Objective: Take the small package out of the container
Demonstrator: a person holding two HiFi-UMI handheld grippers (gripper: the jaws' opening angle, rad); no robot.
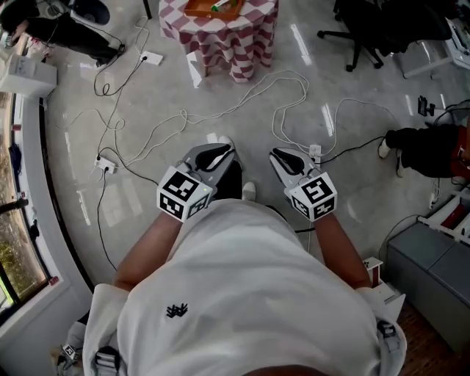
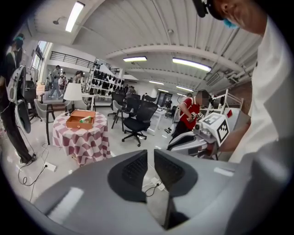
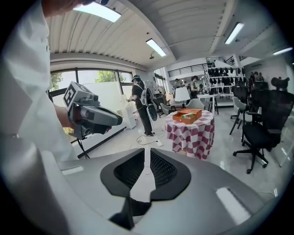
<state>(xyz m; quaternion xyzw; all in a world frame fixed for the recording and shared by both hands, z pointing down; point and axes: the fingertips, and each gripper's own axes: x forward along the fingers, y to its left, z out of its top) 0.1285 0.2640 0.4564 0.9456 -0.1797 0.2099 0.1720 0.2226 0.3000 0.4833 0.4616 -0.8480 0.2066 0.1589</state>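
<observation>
The orange container [image 1: 211,9] stands on a round table with a red-and-white checked cloth [image 1: 246,40], far ahead of me. In it lies a small green-and-white package [image 1: 220,6]. I also see the container [image 2: 80,120] in the left gripper view and the container [image 3: 189,114] with the package [image 3: 186,115] in the right gripper view. My left gripper [image 1: 217,156] [image 2: 150,152] and right gripper [image 1: 286,158] [image 3: 147,150] hang close to my body over the floor. Each shows a narrow gap between its jaws with nothing in it.
White cables [image 1: 242,103] and power strips [image 1: 106,165] lie across the grey floor between me and the table. Black office chairs [image 1: 360,33] [image 2: 135,117] stand to the right of the table. A person's leg and shoe [image 1: 400,143] are at the right, a grey cabinet [image 1: 433,268] beside me.
</observation>
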